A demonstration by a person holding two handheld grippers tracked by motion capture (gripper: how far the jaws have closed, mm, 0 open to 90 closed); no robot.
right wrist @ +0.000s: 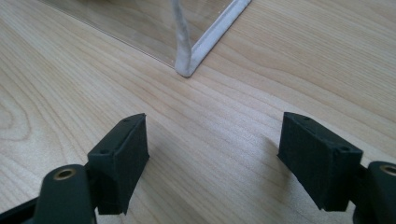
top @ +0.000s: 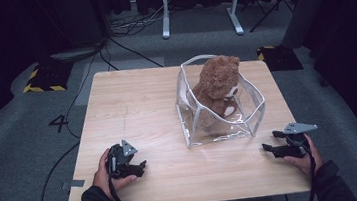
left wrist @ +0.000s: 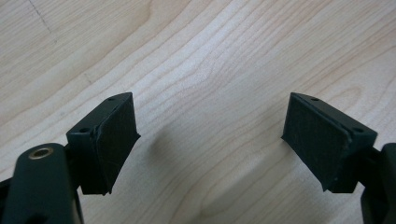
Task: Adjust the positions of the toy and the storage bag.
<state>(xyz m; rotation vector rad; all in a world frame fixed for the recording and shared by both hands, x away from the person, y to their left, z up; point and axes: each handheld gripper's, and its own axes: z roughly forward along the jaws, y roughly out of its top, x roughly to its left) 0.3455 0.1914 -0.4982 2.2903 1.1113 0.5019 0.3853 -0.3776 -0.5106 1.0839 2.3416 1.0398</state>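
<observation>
A brown teddy bear (top: 217, 84) sits upright inside a clear plastic bag (top: 197, 128) with white-edged seams, which stands open-topped on the far right part of a light wooden table (top: 137, 105). The bear's head rises above the bag's rim, and its pale muzzle faces the near right.

The left gripper (top: 142, 168) lies low at the near left of the table, held in the person's left hand (top: 105, 174), well apart from the bag. In the left gripper view its two black jaws stand wide apart over bare wood grain, with nothing between them (left wrist: 210, 140).

The right gripper (top: 268, 148) rests at the near right edge of the table, held in the person's right hand (top: 306, 160), its jaws pointing left toward the bag's near right corner. In the right gripper view this claw is likewise spread wide and empty (right wrist: 212, 154), and the bag's white-seamed bottom corner (right wrist: 187, 67) lies on the wood just beyond the jaws, apart from them.

A grey three-cornered plate sits on top of each gripper, and a dark cable trails from each toward the near edge. Beyond the table lies grey carpet (top: 10, 148) with black cables (top: 126, 50) running across it, and the white legs of a frame (top: 199, 8) stand at the far side.
</observation>
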